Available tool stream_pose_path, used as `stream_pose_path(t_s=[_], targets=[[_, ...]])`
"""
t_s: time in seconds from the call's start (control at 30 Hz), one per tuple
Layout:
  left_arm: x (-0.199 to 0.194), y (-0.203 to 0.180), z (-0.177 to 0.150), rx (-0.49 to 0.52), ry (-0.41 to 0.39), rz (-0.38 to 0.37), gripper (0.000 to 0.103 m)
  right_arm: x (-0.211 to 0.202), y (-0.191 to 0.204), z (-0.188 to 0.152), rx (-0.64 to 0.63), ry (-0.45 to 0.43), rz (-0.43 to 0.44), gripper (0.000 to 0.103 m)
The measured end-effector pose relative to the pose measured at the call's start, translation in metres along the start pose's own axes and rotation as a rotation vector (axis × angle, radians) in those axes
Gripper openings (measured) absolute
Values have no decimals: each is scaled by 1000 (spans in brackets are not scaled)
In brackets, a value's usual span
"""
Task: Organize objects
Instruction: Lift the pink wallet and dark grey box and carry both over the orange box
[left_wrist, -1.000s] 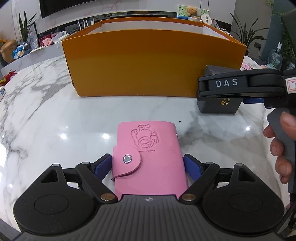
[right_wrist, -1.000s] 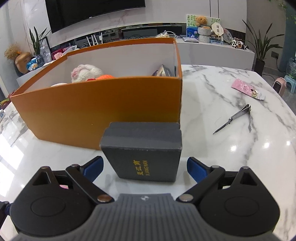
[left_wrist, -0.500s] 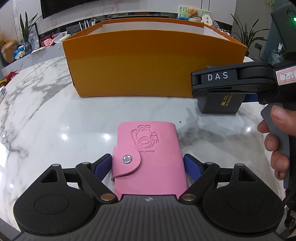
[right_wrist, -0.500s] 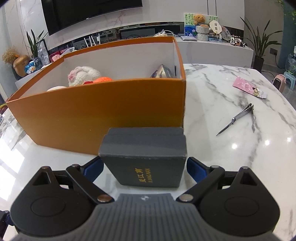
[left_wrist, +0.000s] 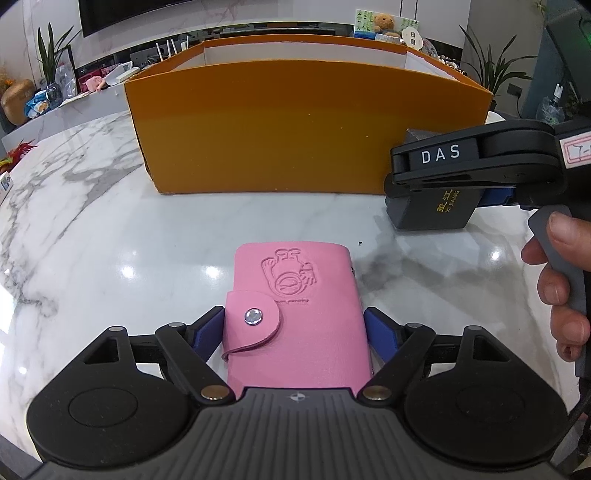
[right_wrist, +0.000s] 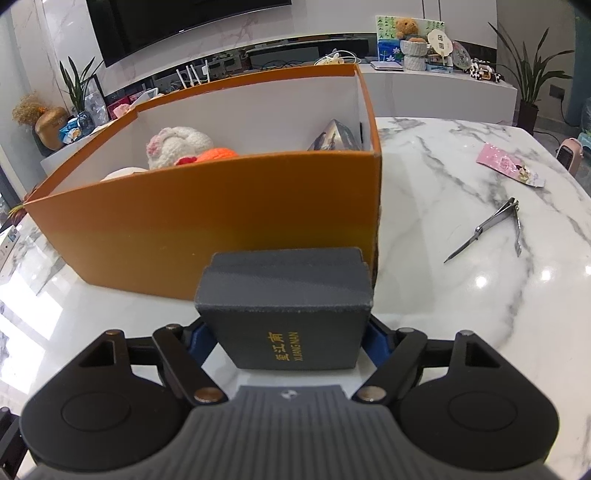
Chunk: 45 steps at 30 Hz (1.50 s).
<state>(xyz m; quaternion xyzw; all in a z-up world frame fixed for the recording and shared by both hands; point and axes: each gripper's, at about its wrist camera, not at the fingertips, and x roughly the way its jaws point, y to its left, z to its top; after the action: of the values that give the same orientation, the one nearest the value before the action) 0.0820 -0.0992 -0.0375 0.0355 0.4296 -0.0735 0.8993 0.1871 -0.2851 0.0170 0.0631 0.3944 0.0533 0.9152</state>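
Now both grippers are settling onto things lying on the marble table (left_wrist: 92, 206), just in front of an orange box (left_wrist: 306, 125) that already holds soft toys.

The left gripper (left_wrist: 295, 328) straddles a pink card wallet (left_wrist: 295, 314) lying flat on the table. Its jaws have just been closing; the blue pads (left_wrist: 380, 332) stand at the wallet's two long sides, touching or all but touching them, and I cannot tell whether they press yet. The right gripper (right_wrist: 288, 343) has also just been closing, and its pads now sit against both sides of a grey case (right_wrist: 288, 314) with gold lettering, which looks pinched. The case stands just beside the box's near right corner.

To do this step well, I judge each pair of jaws should finish squeezing squarely on the side faces before any lift. The wallet is thin and soft, so the pads should stay low against the table to catch its edges rather than ride over the snap flap. The case is close to the box wall, so it should rise straight up before going over the rim.

Both tools slant down and forward towards the box. In the left view, a hand (left_wrist: 557, 291) wraps the right tool's handle, fingers on the trigger.
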Motion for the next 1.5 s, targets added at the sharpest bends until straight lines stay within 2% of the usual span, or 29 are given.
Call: stream_pose_path(t_s=[0.3,0.5,0.77,1.23,1.37,1.5], targets=[[-4,-4,0,26,8,3,92,-17,6,-1,-18,-1,33,79],[-12,0,3,-5,29,-42,92,-37,5,-1,-29,9,60,79],[-37,7,13,-42,-17,-78,92,-77,8,2,-29,-20,101,79],[-95,34,59,-100,-269,-41,91,-137,16,30,-10,-201,151,79],[-103,39,85,-116,-344,-4,91,-143,15,47,41,-265,160,79],[-95,46,121,-144,-398,20,91,-138,17,67,79,-312,159,79]])
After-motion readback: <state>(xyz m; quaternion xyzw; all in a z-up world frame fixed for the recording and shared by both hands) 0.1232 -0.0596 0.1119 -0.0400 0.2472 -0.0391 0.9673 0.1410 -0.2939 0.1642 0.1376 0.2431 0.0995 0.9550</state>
